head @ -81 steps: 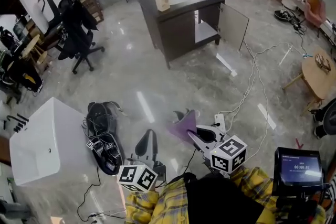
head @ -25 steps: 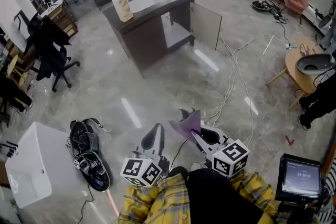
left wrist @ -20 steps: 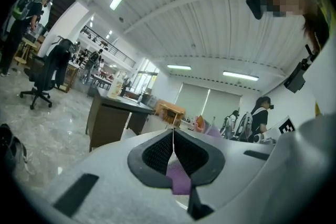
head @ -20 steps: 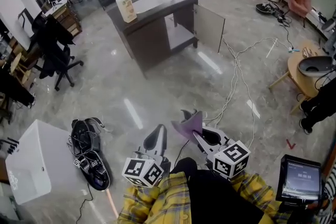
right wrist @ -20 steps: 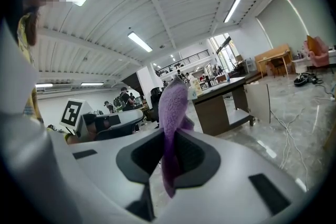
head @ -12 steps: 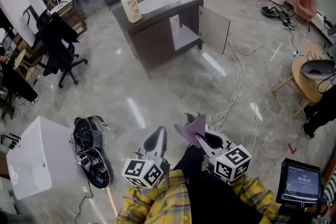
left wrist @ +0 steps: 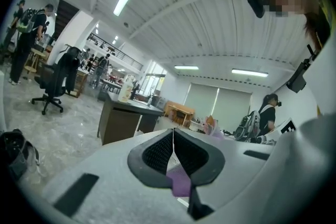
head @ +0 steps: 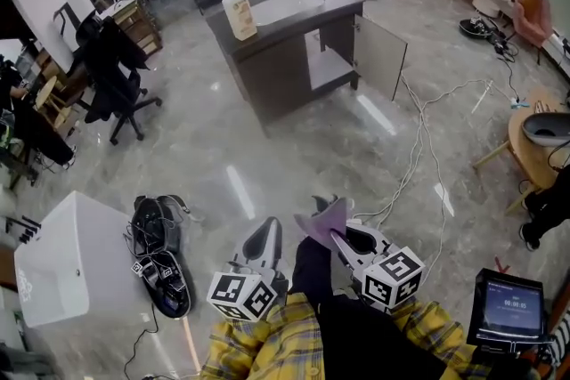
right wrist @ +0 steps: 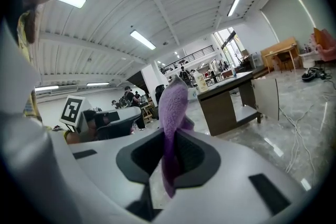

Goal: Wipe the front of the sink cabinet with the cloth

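The right gripper [right wrist: 170, 139] is clamped on the purple cloth [right wrist: 172, 105], which stands up out of its closed jaws. The left gripper [left wrist: 173, 139] has its jaws pressed together and holds nothing. The sink cabinet [head: 294, 58] stands well apart from both grippers, across the floor [head: 223, 147].

cloth [right wrist: 172, 107] partly hidden inside right tool [right wrist: 169, 139], round table [head: 521, 138] cut off

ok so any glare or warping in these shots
Head view: white glare streaks on the glossy floor, straight lines bow. Both gripper views: heavy fisheye, dark corners, ceiling lights blown white.
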Tool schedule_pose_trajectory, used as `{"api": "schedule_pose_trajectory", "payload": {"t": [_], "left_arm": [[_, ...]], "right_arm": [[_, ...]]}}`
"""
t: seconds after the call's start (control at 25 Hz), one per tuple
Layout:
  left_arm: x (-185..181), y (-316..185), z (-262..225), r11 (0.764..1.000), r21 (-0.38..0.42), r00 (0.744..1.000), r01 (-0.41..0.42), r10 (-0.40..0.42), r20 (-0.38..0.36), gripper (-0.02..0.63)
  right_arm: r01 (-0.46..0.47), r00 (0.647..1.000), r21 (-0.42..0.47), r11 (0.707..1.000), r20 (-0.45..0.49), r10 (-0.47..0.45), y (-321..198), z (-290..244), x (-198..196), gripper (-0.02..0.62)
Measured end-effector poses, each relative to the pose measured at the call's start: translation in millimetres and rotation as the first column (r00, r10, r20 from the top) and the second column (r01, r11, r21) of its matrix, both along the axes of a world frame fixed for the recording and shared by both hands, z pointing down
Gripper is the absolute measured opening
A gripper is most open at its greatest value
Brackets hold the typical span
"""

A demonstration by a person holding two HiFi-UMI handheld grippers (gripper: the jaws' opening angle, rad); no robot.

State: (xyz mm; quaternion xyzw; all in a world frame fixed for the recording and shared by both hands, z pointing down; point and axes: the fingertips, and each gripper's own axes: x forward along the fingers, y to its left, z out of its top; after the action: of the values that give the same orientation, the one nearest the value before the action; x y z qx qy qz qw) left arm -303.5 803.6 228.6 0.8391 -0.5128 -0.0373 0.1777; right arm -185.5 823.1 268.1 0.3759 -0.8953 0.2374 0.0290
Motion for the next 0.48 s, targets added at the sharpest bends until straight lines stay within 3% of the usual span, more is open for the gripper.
{"api": "schedule_pose_trajectory", "payload": {"t": [0.28, 0.48], "left_arm": [[-4, -22, 4, 1.0, -0.009, 1.0, 0.006, -0.006, -0.007, 0.008], [-29, -48, 1, 0.999, -0.013, 0.999, 0.038, -0.038, -0.006, 0.008]], "right_arm": [[0.018, 1.0, 0.006, 1.0, -0.017, -0.017, -27, -1, -8, 0.041], [0.048, 0.998, 0.019, 0.999, -0.028, -0.048, -48, -7, -30, 0.041]]}}
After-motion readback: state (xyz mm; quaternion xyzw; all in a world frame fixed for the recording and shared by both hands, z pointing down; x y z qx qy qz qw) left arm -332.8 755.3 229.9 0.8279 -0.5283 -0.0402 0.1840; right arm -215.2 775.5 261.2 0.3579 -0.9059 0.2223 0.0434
